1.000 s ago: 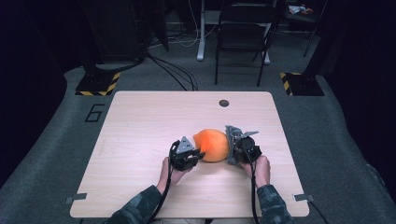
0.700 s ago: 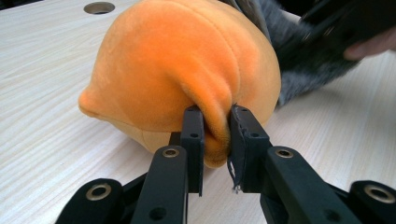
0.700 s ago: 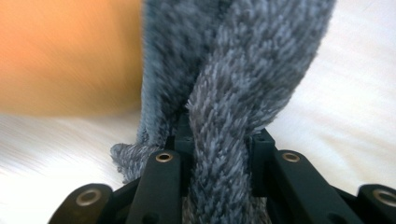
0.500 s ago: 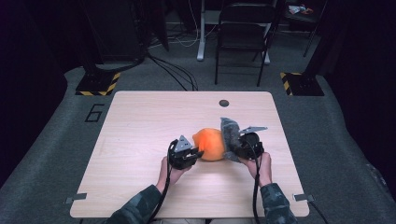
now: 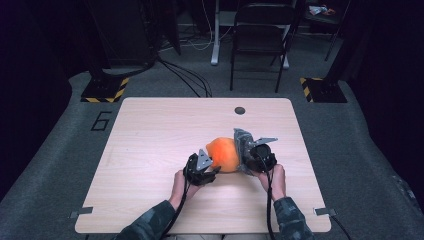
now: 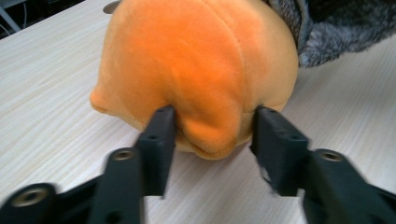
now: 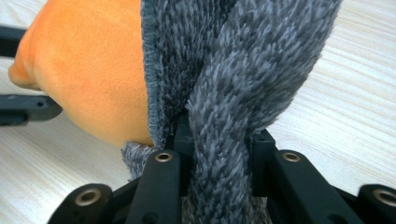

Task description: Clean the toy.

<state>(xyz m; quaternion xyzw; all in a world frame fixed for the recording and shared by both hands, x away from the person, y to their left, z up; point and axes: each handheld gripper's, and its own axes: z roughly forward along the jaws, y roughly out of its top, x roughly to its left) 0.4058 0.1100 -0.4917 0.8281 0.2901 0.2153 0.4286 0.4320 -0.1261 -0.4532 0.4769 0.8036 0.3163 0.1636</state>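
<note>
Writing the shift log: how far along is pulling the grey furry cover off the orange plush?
Done: part of the grey furry cover stands peeled up beside the orange plush. In hand: the right gripper is clamped on a fold of the cover; the left gripper straddles a nub of the plush, its jaws just opening. Left: the cover's lower edge touches the plush, so it looks not fully off.

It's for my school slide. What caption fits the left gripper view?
Left gripper jaws straddle a nub of the orange plush on the wooden table.

Plush toy (image 6: pixel 201 70) orange; fuzzy fabric (image 7: pixel 247 79) grey; grippers' jaws black; table (image 5: pixel 150 135) pale wood grain.
</note>
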